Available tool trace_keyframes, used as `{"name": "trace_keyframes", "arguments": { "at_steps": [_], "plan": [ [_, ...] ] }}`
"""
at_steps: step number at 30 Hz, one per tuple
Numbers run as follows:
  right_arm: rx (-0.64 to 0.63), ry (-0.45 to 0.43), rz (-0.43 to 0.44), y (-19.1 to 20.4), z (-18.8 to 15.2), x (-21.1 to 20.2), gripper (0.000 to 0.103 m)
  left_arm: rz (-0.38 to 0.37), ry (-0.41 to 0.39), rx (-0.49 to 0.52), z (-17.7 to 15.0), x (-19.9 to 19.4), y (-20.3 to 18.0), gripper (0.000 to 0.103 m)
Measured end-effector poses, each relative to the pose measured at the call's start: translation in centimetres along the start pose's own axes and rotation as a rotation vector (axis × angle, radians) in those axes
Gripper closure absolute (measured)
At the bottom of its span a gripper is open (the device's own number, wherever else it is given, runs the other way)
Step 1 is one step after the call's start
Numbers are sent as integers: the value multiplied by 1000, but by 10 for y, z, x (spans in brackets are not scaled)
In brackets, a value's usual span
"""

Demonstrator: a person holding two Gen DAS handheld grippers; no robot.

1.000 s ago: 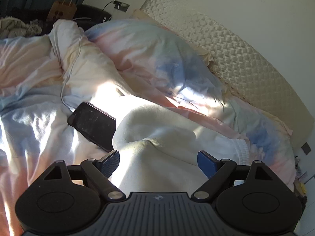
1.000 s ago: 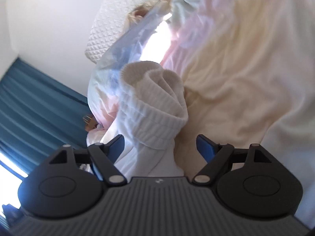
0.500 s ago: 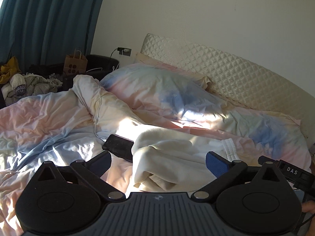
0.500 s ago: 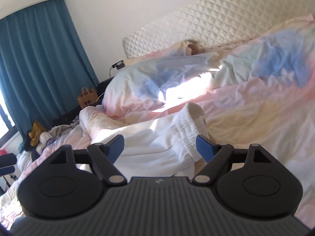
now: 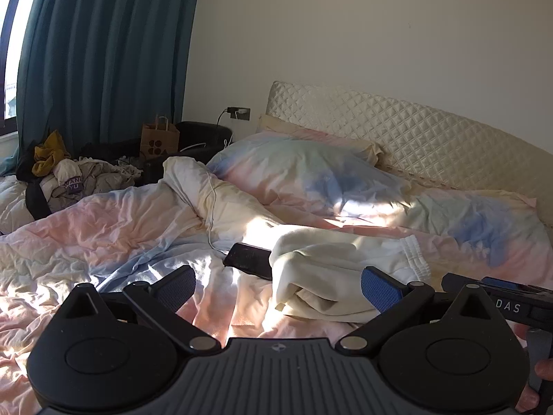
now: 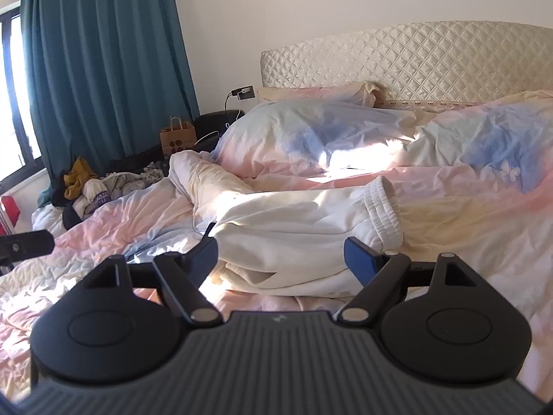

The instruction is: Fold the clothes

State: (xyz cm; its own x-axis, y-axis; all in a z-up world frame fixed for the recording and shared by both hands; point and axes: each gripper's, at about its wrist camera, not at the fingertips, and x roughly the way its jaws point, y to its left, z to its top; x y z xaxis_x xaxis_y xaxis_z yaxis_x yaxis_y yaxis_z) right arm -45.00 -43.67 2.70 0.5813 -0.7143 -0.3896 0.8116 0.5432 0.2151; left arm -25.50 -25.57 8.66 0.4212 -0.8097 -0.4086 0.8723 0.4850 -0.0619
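Running from left to right, the scene starts with a teal curtain [image 5: 103, 55] beside a bright window, hung to block the sun, which nonetheless falls in patches across the bed. Below it lies a heap of unsorted clothes [image 5: 69, 176], probably waiting their turn to be folded. A brown paper bag [image 5: 159, 138] stands near a wall socket [image 5: 238, 113], whose white charging cable [image 5: 211, 207] trails over the rumpled pastel duvet [image 5: 103, 235] to a black phone [image 5: 249, 259], evidently left there to charge. Touching the phone's right edge is the task's garment, a cream sweatshirt [image 5: 338, 269], lying mid-bed in a loose, partly folded bundle with a ribbed cuff [image 6: 383, 207] at its right end. The left claw [image 5: 276, 288] hovers above the bed with its jaws spread wide and nothing between them. The right claw [image 6: 281, 259] is also open and empty, aimed at the sweatshirt's near edge. Both appear held clear of the fabric, perhaps to judge the fold. Behind stand pillows [image 5: 311, 173] and a quilted headboard [image 5: 414, 138].
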Motion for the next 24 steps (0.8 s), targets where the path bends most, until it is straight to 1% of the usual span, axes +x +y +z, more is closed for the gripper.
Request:
{"name": "trace_keyframes", "arguments": {
  "at_steps": [2,5,10,16,24],
  "plan": [
    [-9,-8,5,10,-2,-9,21,12,-17,16,-3,-9,-1,0],
    [-15,-16,2,20,-6,-18,21,6,-9,22,-9,-16,0,0],
    [-43,-7,-11,34,-16,-24,21,23,5,43,-17,-17,-3,0],
    [-50,-16,-34,38,-18,-32,21,33,9,49,-20,-16,-4,0],
    [-70,-9,-33,43,-21,-36,21,46,8,44,-19,-17,-2,0]
  ]
}}
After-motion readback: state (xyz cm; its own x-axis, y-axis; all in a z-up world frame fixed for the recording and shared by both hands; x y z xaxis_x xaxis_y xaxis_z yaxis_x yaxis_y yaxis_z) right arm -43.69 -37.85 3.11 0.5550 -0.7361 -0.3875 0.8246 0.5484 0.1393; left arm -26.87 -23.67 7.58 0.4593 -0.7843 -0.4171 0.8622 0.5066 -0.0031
